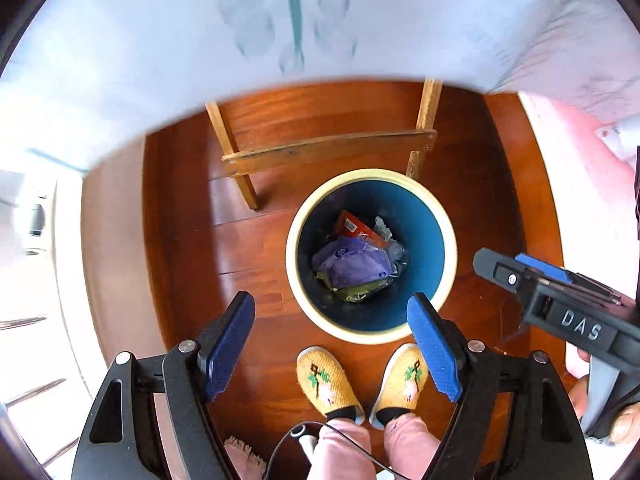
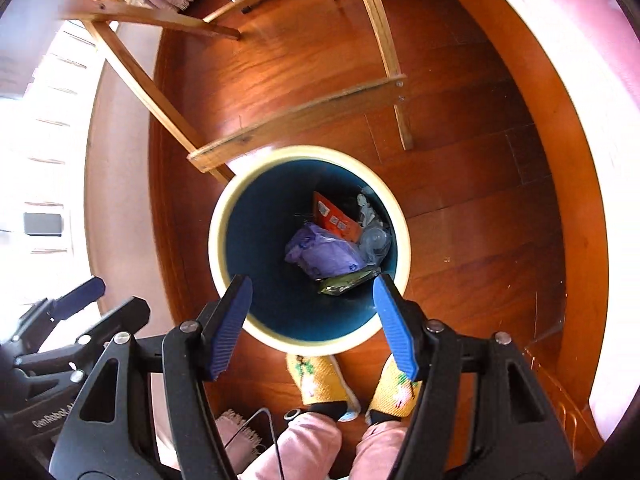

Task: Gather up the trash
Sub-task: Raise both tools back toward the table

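A round trash bin [image 1: 432, 236] with a cream rim and blue inside stands on the wooden floor; it also shows in the right wrist view [image 2: 256, 232]. Inside lie a purple bag [image 1: 352, 264], an orange wrapper [image 1: 354, 226], clear plastic [image 1: 394, 248] and a green packet [image 1: 360, 292]; the same purple bag [image 2: 324, 256] and orange wrapper [image 2: 334, 218] show in the right wrist view. My left gripper [image 1: 332, 316] is open and empty above the bin's near rim. My right gripper [image 2: 312, 300] is open and empty above the bin, and shows at the right of the left view [image 1: 520, 270].
A wooden table frame [image 1: 328, 148] stands just behind the bin, under a pale blue tablecloth [image 1: 160, 60]. The person's feet in yellow slippers [image 1: 328, 380] stand at the bin's near side. A cable [image 1: 304, 436] hangs by the legs. A white radiator [image 2: 44, 168] is at the left.
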{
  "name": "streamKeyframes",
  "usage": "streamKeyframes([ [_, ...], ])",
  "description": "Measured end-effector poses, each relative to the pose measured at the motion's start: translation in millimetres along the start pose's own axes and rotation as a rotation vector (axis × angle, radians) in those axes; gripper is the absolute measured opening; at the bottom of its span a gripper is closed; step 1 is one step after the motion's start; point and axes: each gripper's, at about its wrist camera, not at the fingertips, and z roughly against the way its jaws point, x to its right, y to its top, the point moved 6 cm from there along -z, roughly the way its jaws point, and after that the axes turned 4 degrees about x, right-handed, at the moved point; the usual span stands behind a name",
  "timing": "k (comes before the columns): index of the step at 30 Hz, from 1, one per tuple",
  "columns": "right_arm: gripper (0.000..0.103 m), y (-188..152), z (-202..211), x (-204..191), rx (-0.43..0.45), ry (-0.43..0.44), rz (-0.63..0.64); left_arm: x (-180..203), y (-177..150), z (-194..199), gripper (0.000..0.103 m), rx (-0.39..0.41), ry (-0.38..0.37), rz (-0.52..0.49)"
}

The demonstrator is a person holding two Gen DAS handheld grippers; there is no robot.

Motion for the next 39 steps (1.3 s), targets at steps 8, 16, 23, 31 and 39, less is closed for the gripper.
streamKeyframes([
  [8, 0.060, -7, 109, -43, 0.071, 0.038, 0.018, -6, 9, 124, 0.080, 0.086, -0.024, -0.028],
  [16, 0.063, -9, 221, -84, 0.167, 0.070, 0.028, -18, 34, 252, 0.080, 0.225, -0.031, -0.060],
  [23, 0.066, 1, 302, -117, 0.256, 0.087, 0.043, -22, 60, 352, 0.080, 0.383, -0.015, -0.108],
  [31, 0.067, 24, 380, -155, 0.387, 0.117, 0.078, -29, 78, 426, 0.080, 0.534, 0.002, -0.129],
  [39, 0.068, 40, 437, -177, 0.487, 0.135, 0.158, -29, 92, 441, 0.080, 0.550, 0.005, -0.081],
])
